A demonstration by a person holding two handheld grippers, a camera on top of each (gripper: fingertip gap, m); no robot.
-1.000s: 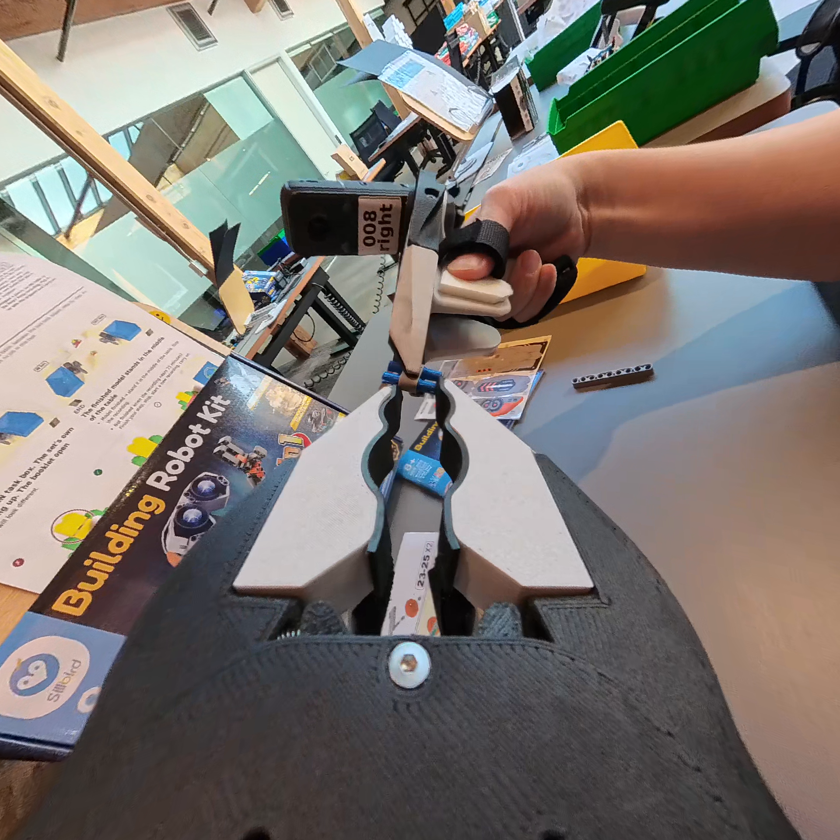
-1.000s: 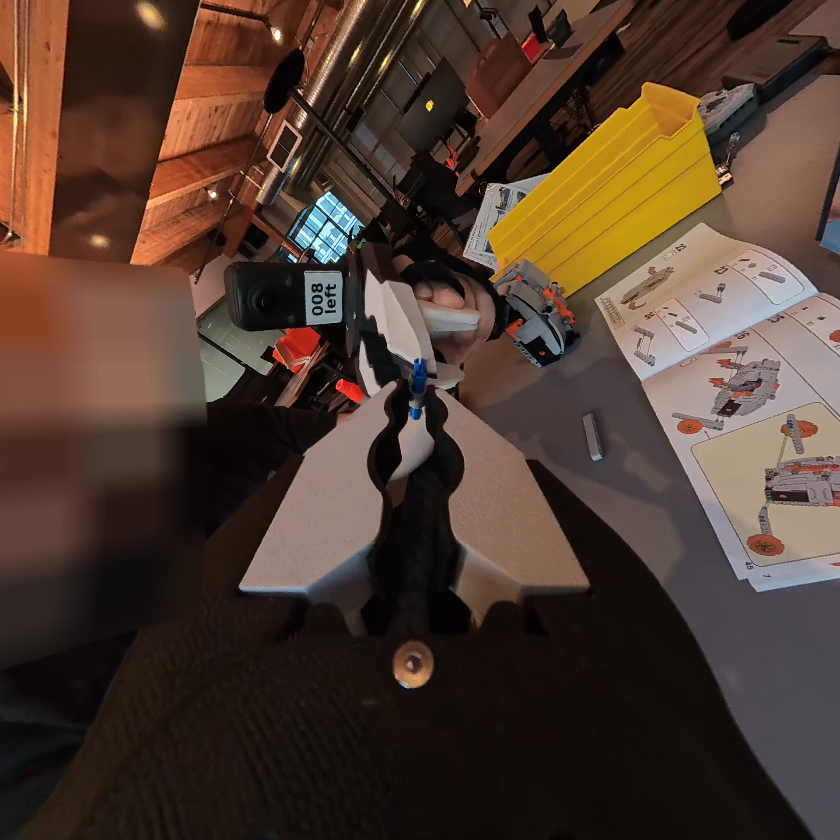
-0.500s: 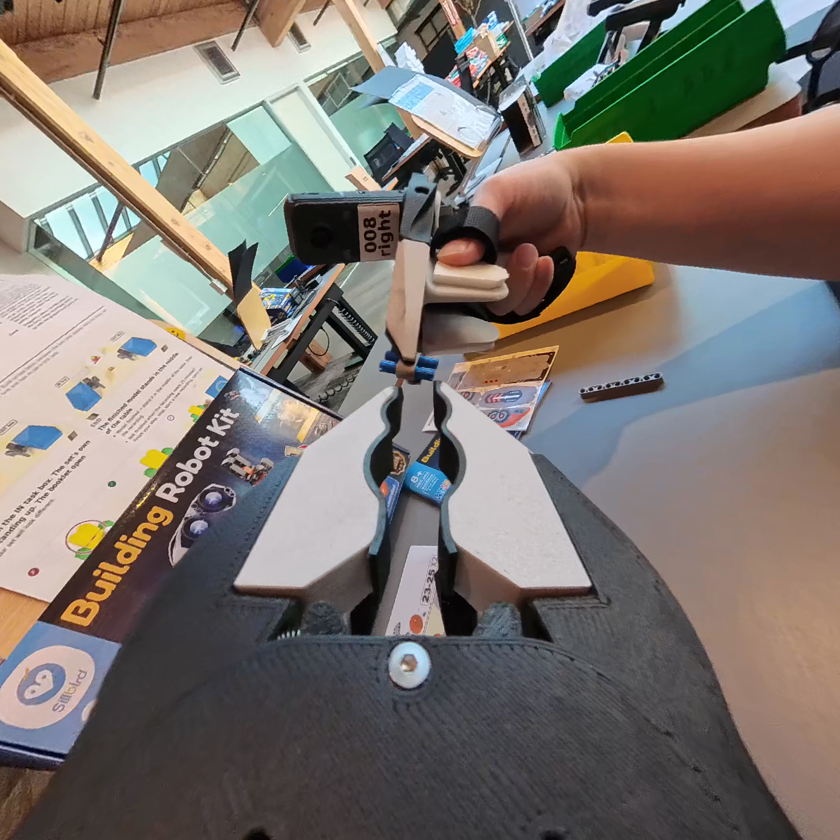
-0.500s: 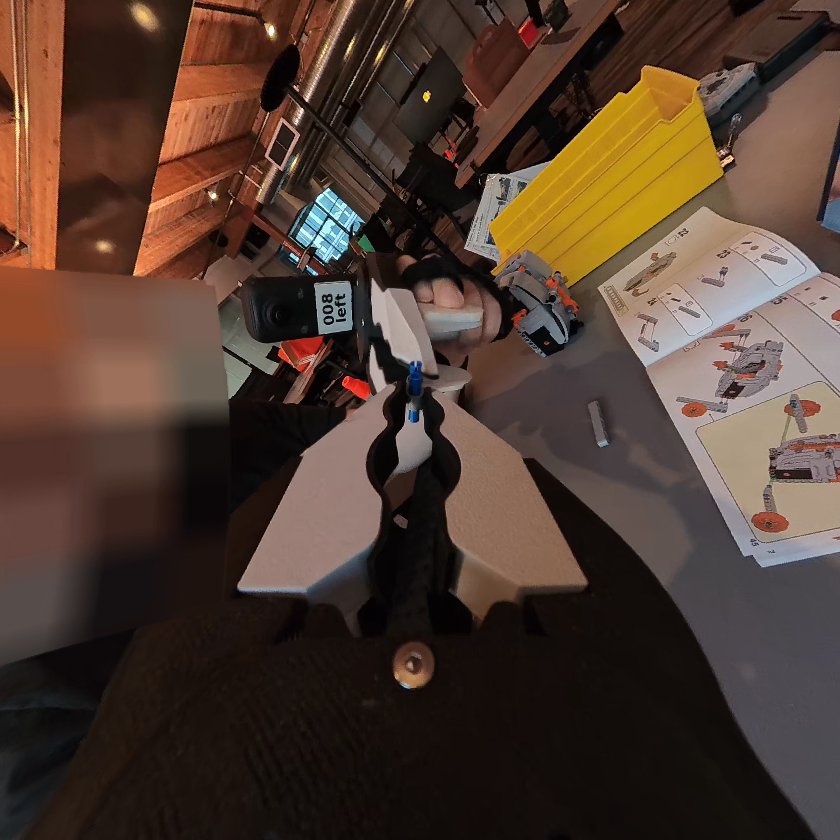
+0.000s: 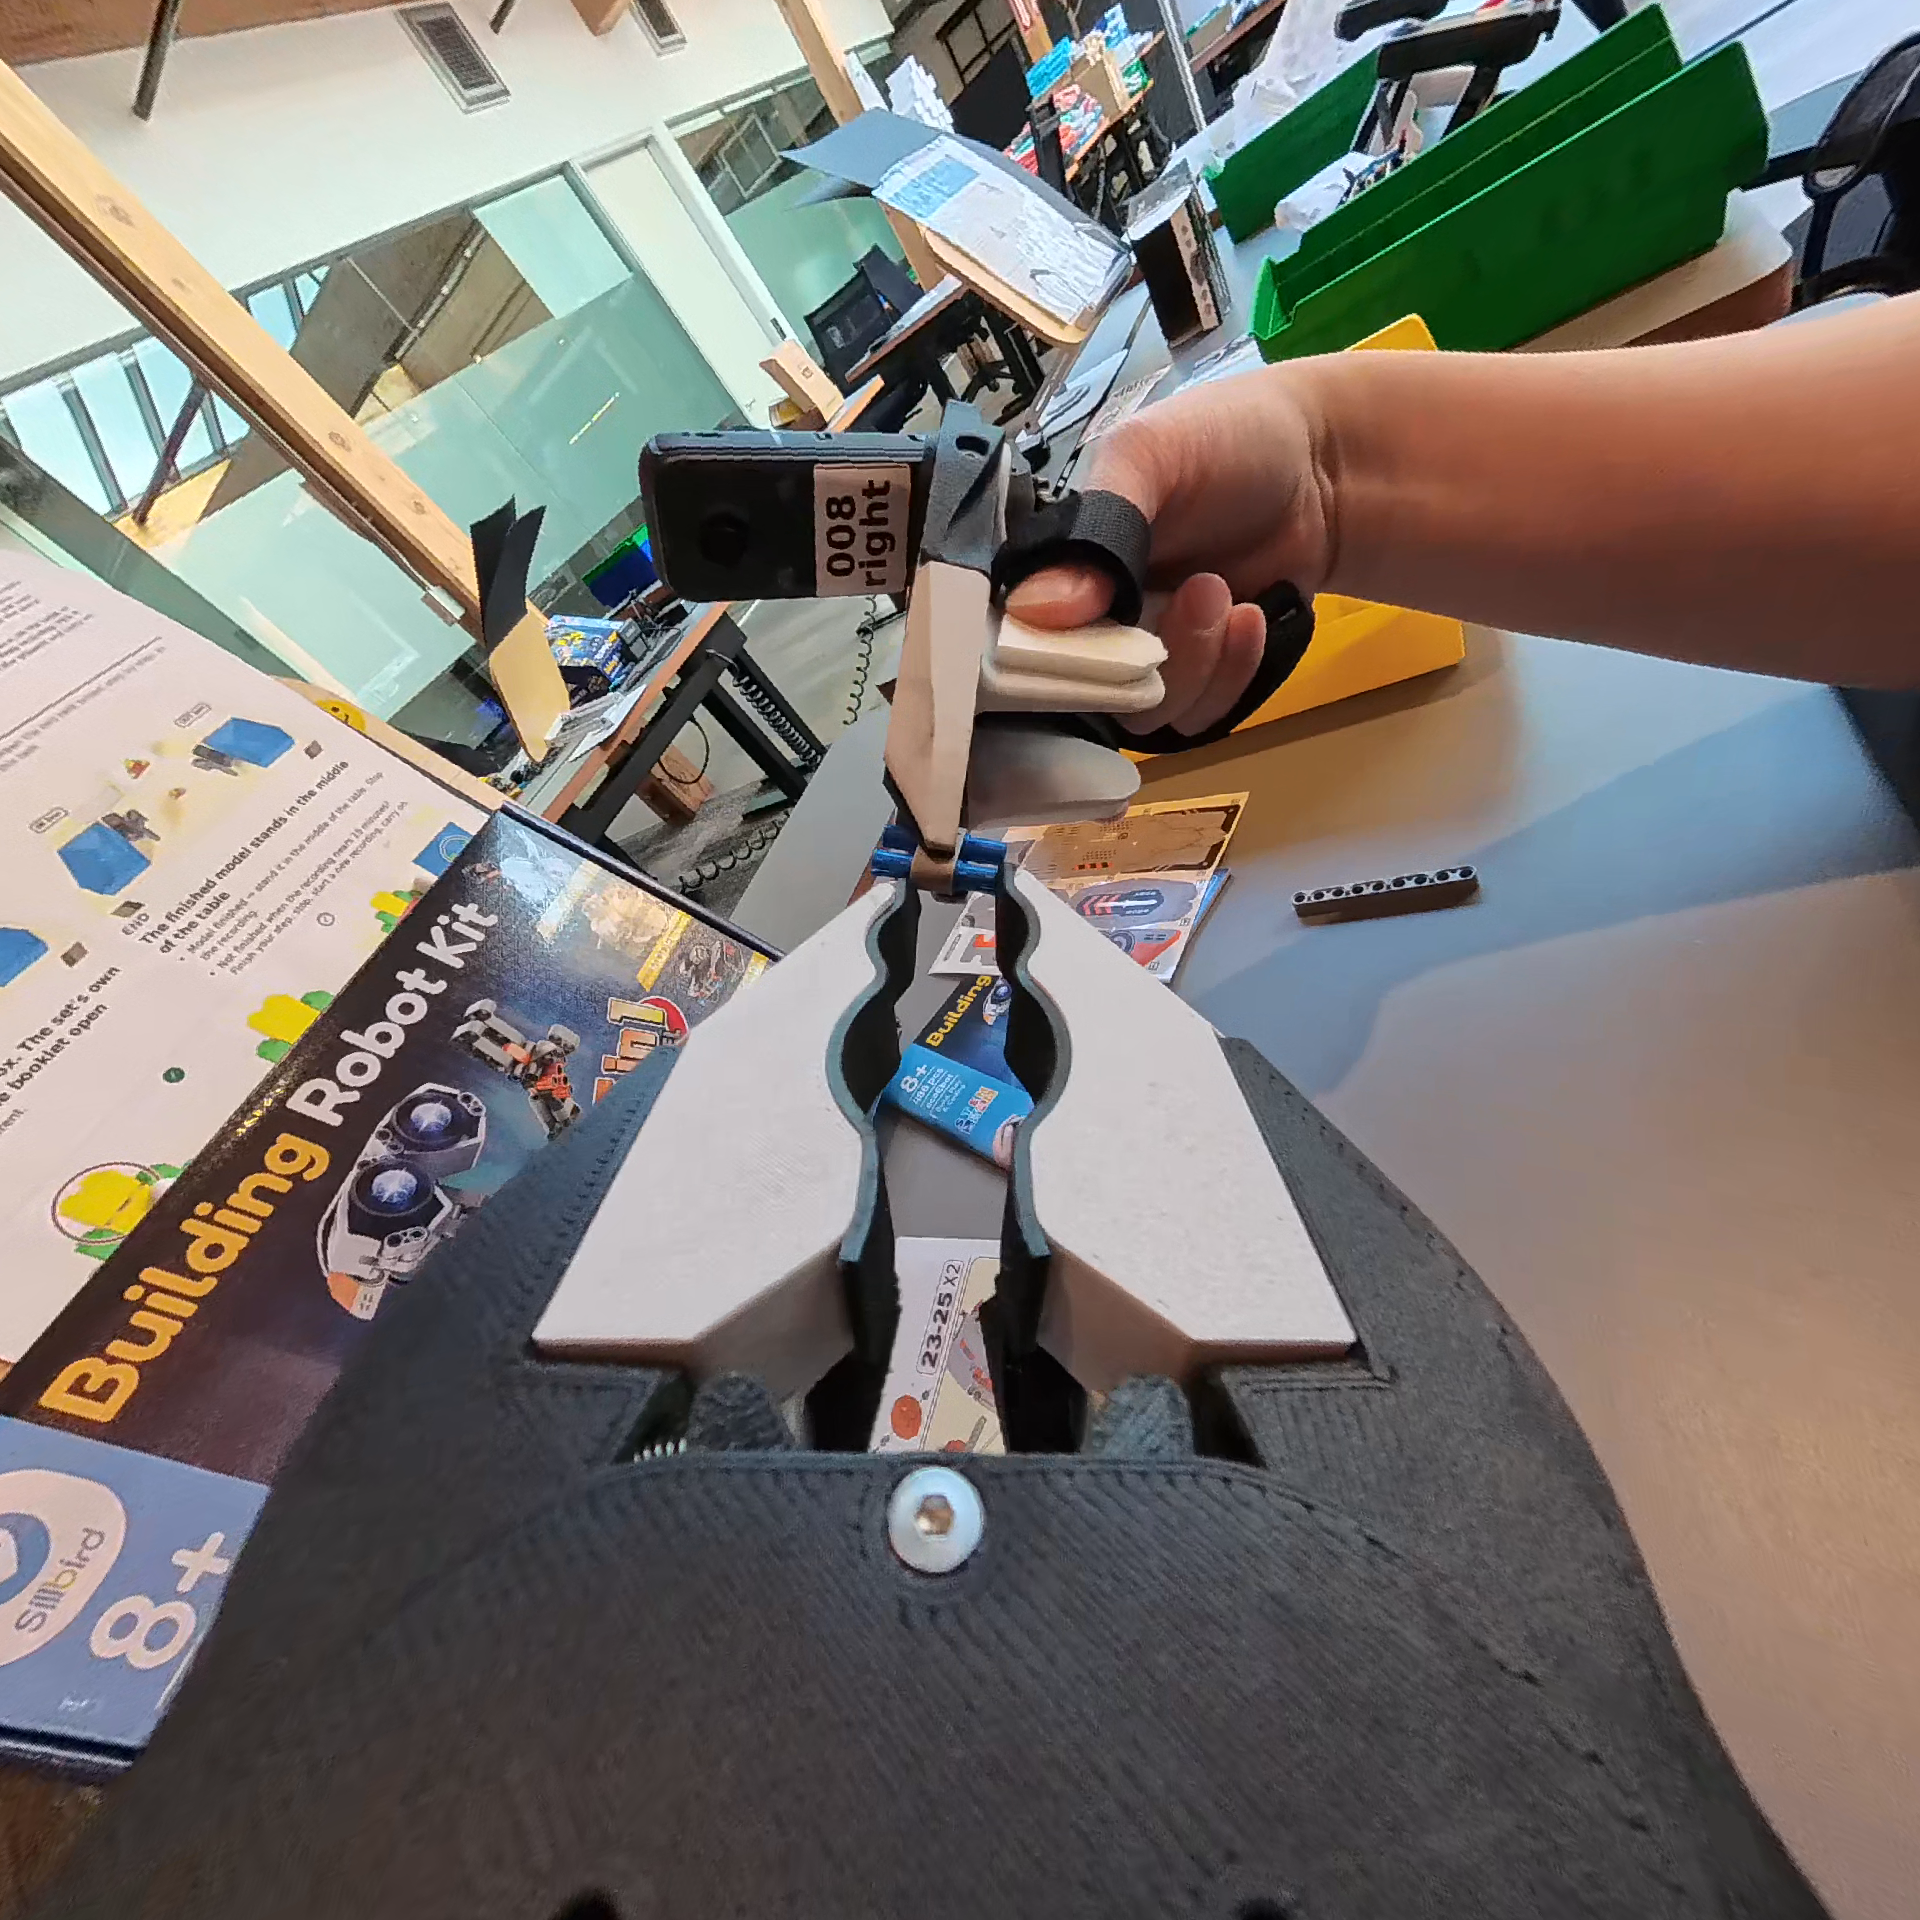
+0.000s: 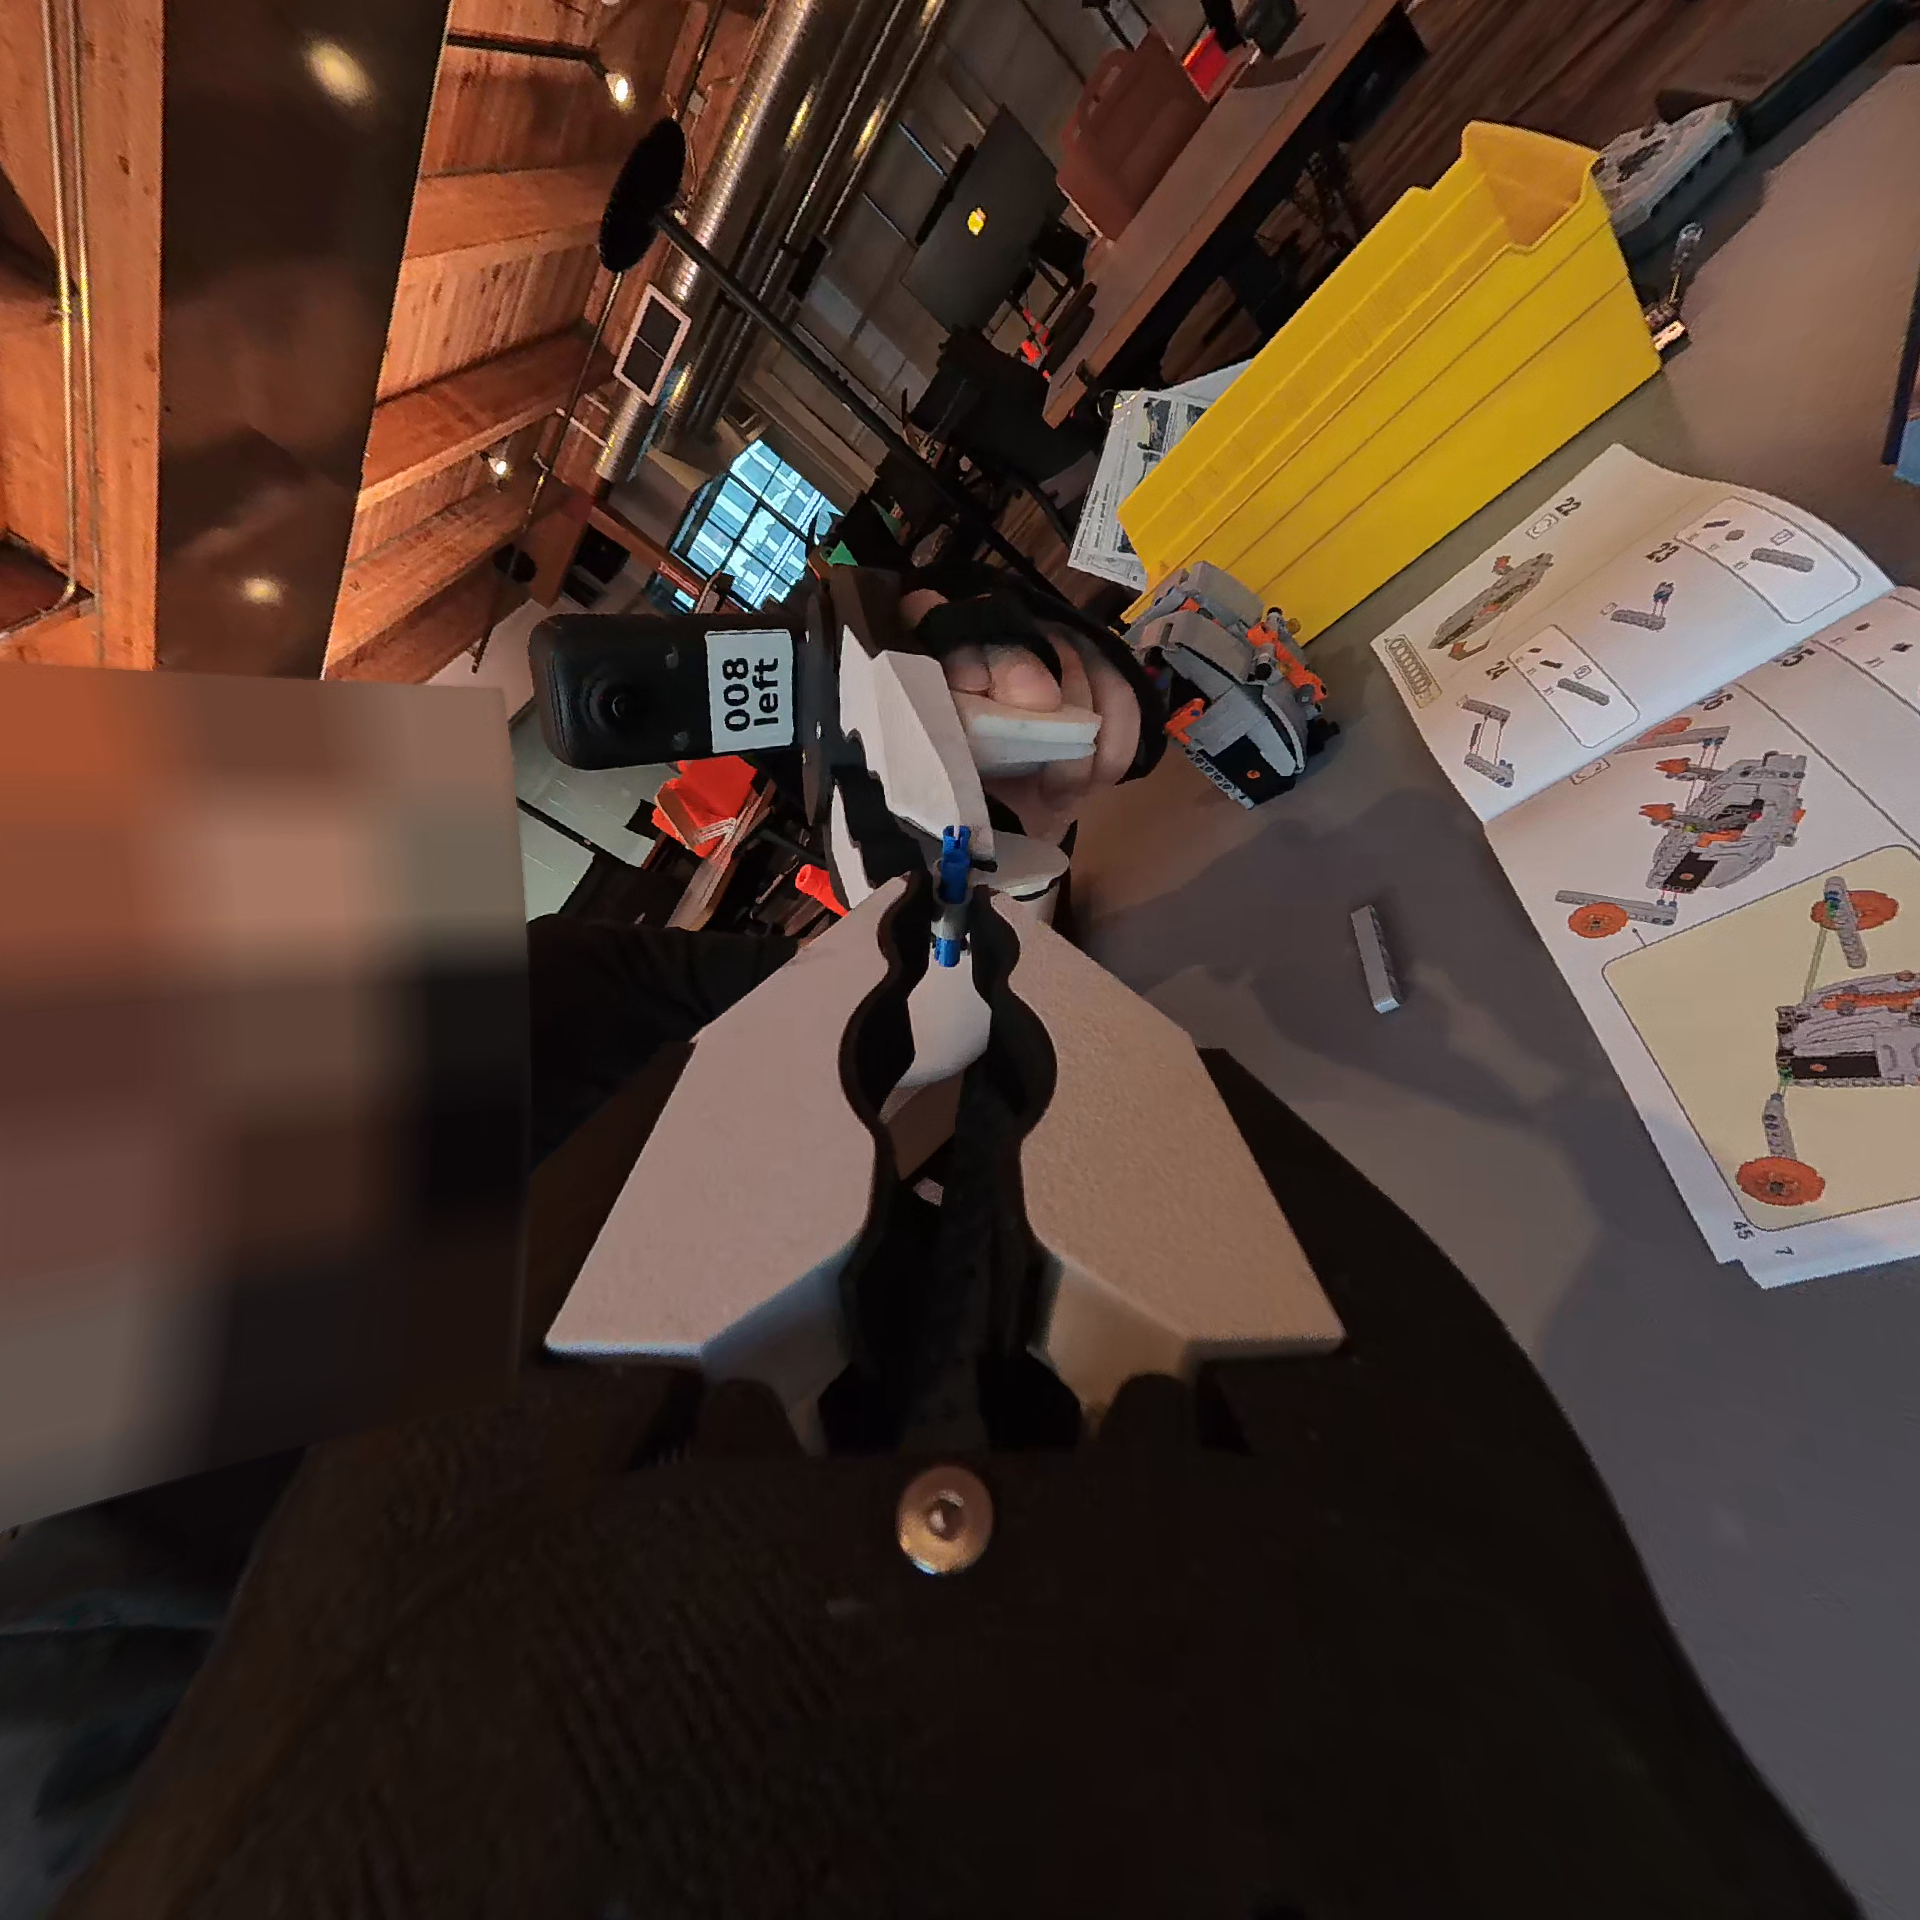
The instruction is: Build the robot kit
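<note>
My right gripper is shut on a small grey connector with blue pins, held in the air above the grey table. In the left wrist view this gripper hangs tip-down with the pinned connector crosswise at its tips. My left gripper points at it, jaws a narrow gap apart, with the pin ends just beyond its fingertips. Nothing shows between the left jaws. The left gripper also shows in the right wrist view, tip to tip with the right one.
A kit box and a printed sheet lie left. A dark holed beam and leaflets lie ahead. A yellow bin, a part-built model, an open booklet and a grey brick also show. Both grippers' tips are close together, under 4 cm apart.
The right gripper with the pinned connector lifted slightly away from my left fingertips, then came back down to them. Neither gripper's jaw gap changed noticeably.
</note>
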